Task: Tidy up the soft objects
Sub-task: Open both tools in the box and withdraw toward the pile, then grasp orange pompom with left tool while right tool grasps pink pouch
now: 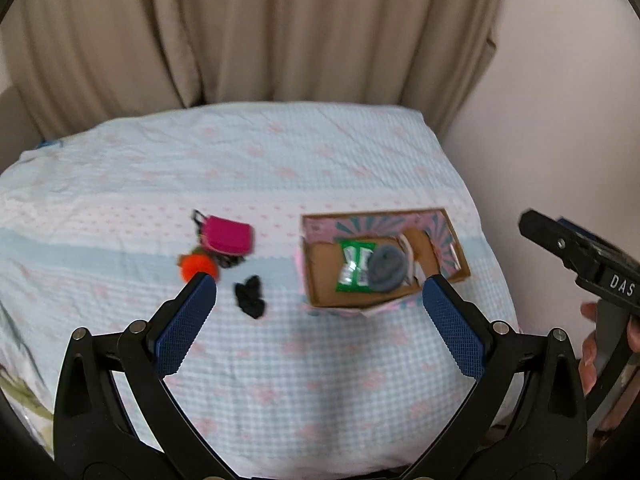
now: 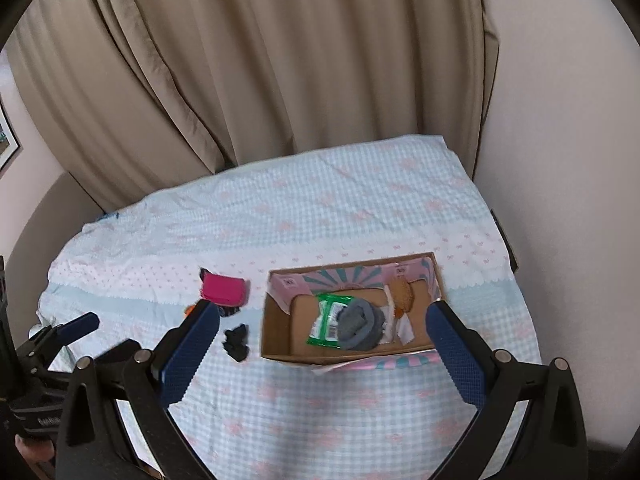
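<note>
On the bed (image 1: 280, 168), which has a light blue checked cover with pink bows, an open cardboard box (image 1: 320, 280) stands toward the right side. Inside the box lie a green packet (image 1: 354, 266), a grey rolled cloth (image 1: 386, 266) partly on top of it, and a brown round object (image 2: 401, 294) at the far right end. Left of the box, well apart from it, a pink pouch (image 1: 228, 234) lies on the cover. Just in front of the pouch is an orange fluffy ball (image 1: 196, 265), and between them something dark that I cannot identify. A small black soft item (image 1: 250, 296) lies alone between the ball and the box.

The left gripper (image 1: 318, 294) hangs above the cover with its blue fingers (image 1: 186, 324) spread wide, and it holds nothing. The right gripper (image 2: 324, 320) is also wide open and empty, above the near edge of the box. Behind the bed hangs a beige curtain (image 2: 280, 60).
</note>
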